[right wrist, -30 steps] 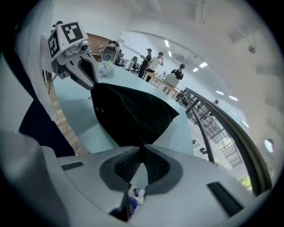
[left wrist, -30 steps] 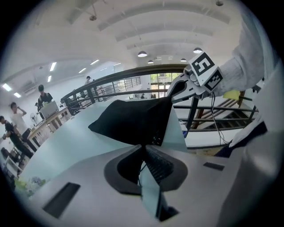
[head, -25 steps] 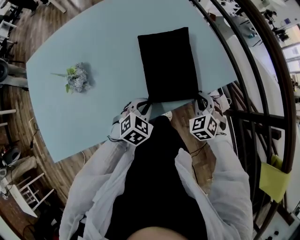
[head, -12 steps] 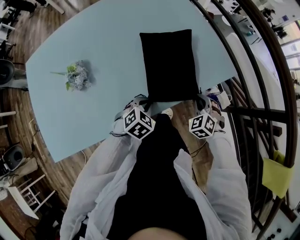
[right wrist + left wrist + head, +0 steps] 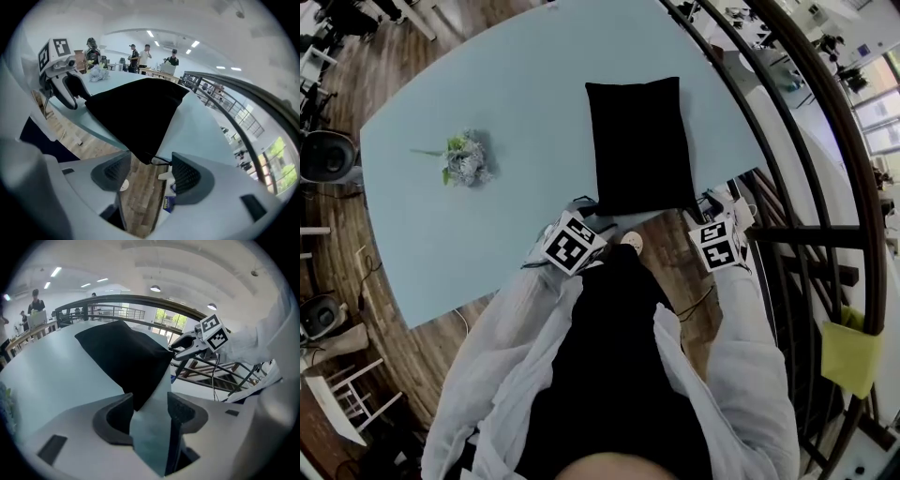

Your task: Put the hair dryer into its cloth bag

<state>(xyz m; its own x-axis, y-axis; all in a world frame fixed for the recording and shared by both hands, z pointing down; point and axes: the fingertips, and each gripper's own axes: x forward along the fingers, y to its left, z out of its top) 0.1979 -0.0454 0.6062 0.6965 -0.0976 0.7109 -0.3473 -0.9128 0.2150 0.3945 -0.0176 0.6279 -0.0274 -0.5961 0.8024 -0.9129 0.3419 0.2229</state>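
so, black cloth bag (image 5: 639, 145) lies on the pale blue tabletop (image 5: 506, 84), its near end at the edge closest to the person. hair dryer not visible anywhere; the bag looks bulked up, so probably it is already inside, judgement only. left gripper (image 5: 150, 411) is at the bag's near left corner: jaws have just been opening and stand wide apart, black corner between them but pads not pressing it. right gripper (image 5: 151, 176) is at the near right corner, which pokes past the tabletop edge: jaws also just been opening, partway apart, corner and a thin drawstring (image 5: 161, 162) hang between them unclamped. both released, nothing grasped. step reads as letting go of the bag's mouth end, task near done. next move calls for backing both grippers off without snagging the cord; if the mouth is slack, regrasp the cords and pull. flower bunch (image 5: 464, 159) sits well apart at left, not involved.
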